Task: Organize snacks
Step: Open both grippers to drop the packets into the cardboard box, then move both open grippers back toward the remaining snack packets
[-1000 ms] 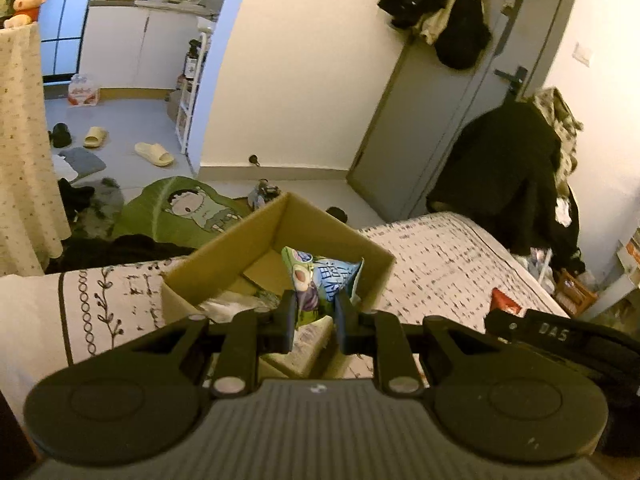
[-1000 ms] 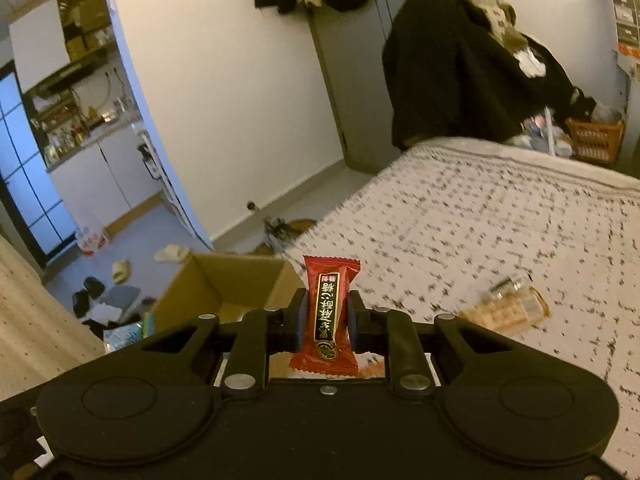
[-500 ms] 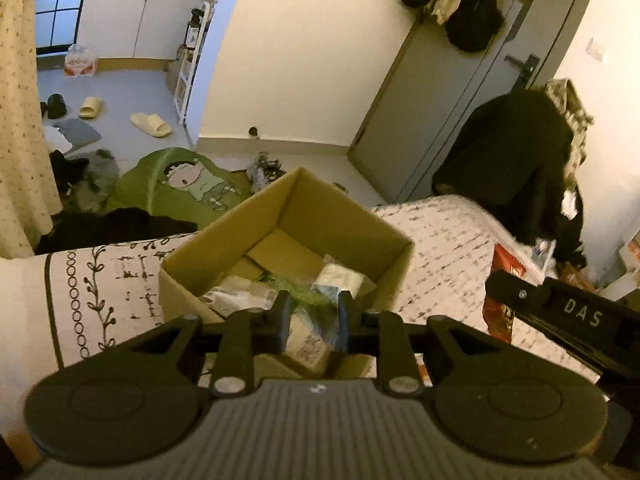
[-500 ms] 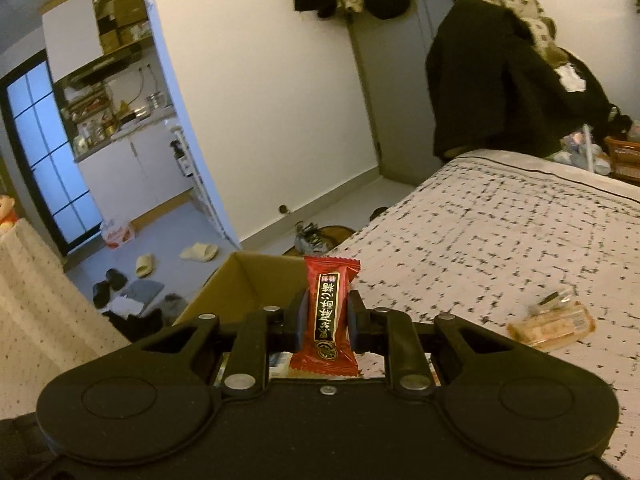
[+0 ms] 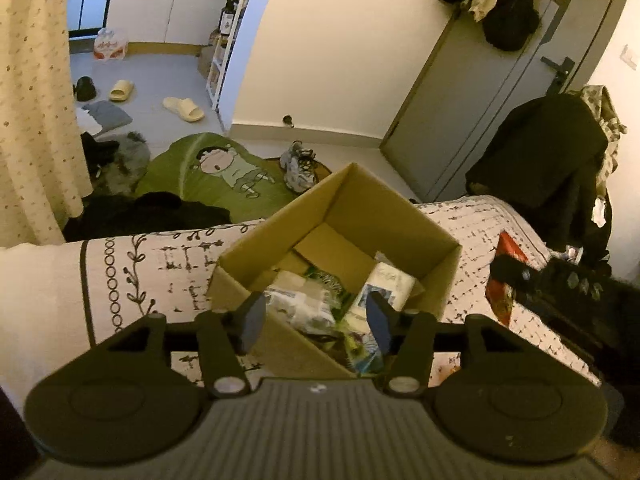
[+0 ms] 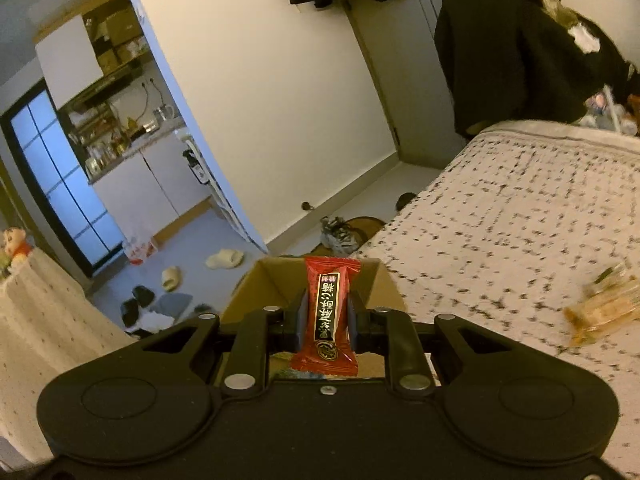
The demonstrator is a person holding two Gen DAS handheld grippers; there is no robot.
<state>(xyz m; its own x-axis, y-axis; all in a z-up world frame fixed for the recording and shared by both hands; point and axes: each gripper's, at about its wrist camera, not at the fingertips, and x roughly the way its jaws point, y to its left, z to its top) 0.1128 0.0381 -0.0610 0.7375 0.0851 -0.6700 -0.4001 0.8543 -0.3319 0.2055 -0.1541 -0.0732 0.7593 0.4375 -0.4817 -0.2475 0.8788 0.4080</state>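
Note:
An open cardboard box [image 5: 384, 216] stands on the bed near its foot, with several snack packets inside. My left gripper [image 5: 315, 322] hovers over the box's near corner; its jaws are opening, and nothing is pinched between them. The green and blue snack bag [image 5: 362, 346] lies in the box just below the right finger. In the right wrist view my right gripper [image 6: 325, 318] is shut on a red candy wrapper [image 6: 329, 312] with gold lettering, held upright just short of the box [image 6: 264, 284]. The right gripper [image 5: 560, 284] also shows at the right of the left wrist view.
The patterned bedspread [image 6: 520, 216] stretches to the right, with a clear packet of biscuits [image 6: 604, 304] lying on it. Beyond the bed's foot the floor holds a green cartoon cushion [image 5: 216, 172], shoes and slippers. A dark coat [image 5: 540, 160] hangs by the grey door.
My left gripper opened and let the green and blue snack bag drop into the box. Both grippers moved closer to the box, and the right one kept its hold on the red candy.

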